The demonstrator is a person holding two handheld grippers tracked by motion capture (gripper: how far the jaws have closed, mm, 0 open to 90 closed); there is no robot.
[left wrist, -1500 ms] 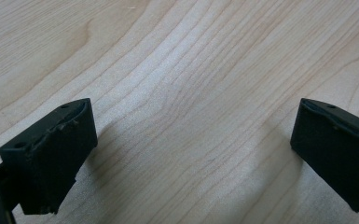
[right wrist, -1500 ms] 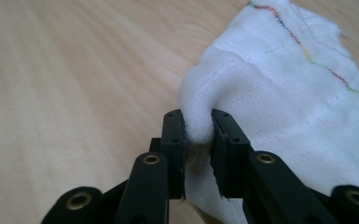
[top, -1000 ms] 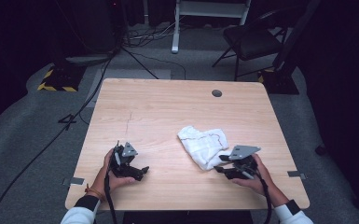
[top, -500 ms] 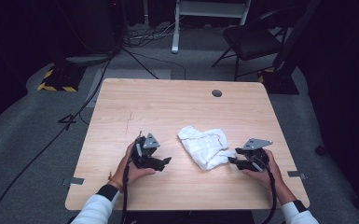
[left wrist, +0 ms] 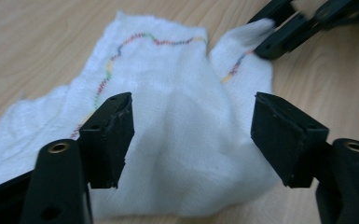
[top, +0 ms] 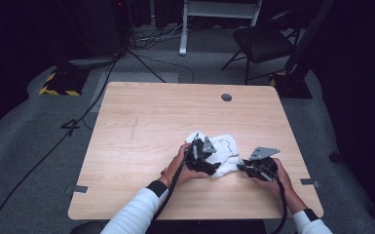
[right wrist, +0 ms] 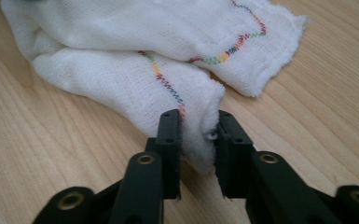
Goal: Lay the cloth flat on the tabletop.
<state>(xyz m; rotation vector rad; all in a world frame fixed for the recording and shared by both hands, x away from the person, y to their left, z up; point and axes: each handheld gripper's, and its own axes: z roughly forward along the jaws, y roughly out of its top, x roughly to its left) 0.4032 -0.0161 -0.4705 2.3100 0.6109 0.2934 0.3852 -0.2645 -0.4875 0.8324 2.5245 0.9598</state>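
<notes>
While the left gripper (left wrist: 193, 135) hangs with jaws spread wide over the crumpled white cloth (top: 217, 153) on the wooden table (top: 146, 122), the right gripper (right wrist: 198, 140) pinches its near corner.

White cloth (right wrist: 121, 79) with rainbow zigzag stitching, on seemingly light-wood table (top: 156, 117).
</notes>
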